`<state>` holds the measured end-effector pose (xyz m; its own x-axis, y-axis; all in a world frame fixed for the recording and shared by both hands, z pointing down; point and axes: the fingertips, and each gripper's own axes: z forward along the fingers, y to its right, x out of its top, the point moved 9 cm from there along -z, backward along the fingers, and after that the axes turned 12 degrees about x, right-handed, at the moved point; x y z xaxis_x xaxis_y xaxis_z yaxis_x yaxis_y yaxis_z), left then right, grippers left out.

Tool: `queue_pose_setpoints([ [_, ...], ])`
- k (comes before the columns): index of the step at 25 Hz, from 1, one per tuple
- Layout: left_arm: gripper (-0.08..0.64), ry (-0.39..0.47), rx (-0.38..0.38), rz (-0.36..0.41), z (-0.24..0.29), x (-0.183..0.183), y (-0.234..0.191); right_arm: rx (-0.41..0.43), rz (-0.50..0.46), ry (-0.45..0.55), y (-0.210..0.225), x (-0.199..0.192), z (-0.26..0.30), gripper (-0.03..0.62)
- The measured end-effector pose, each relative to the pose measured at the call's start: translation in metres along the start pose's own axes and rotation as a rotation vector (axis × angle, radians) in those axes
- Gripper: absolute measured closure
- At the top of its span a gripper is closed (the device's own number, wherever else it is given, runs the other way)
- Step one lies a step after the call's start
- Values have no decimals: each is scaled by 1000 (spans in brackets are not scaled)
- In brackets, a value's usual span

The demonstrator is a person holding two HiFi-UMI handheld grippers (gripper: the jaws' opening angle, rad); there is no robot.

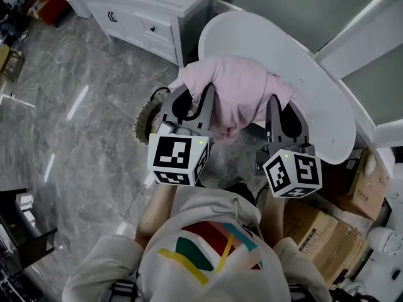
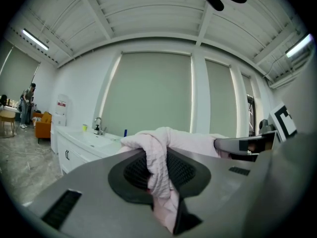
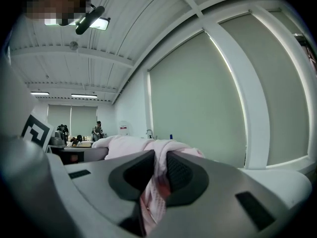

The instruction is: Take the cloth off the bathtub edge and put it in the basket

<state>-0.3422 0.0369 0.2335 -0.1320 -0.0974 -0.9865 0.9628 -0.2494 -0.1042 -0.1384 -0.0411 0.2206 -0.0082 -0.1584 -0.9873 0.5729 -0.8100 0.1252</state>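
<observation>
A crumpled pink cloth (image 1: 236,96) spans the frame centre. Fingers of the left gripper (image 1: 191,109) pinch its left end. Fingers of the right gripper (image 1: 284,119) pinch its right end.

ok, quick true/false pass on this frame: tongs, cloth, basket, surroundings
1. The left tongs and right tongs are both shut on the cloth. True.
2. The cloth is already in the basket. False: it is bunched up and held between the two tongs. Only part of the basket's rim shows, beside the left tongs in the head view.
3. The cloth is blue. False: it is pink.
4. A white cabinet stands near the end of the bathtub. True.
</observation>
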Motion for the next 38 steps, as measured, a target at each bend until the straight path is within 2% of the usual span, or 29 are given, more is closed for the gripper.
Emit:
queue_pose_setpoints([
  [7,474,11,77,8,-8,17,-90,79,-14,-2,-64,3,69,523],
  [15,474,-11,218,-8,-20,14,-142,223,-11,-61,-97,-5,122,523],
  [20,474,-10,322,-5,-25,6,-159,334,-4,-101,-104,-15,148,523],
  [26,474,10,413,9,-28,5,-166,423,-19,-126,-109,-15,168,523],
  [34,474,-25,477,6,-25,-6,-178,486,-33,-165,-110,-26,191,523],
  [38,474,-86,479,9,-18,-23,-185,495,-34,-213,-108,-44,203,523],
])
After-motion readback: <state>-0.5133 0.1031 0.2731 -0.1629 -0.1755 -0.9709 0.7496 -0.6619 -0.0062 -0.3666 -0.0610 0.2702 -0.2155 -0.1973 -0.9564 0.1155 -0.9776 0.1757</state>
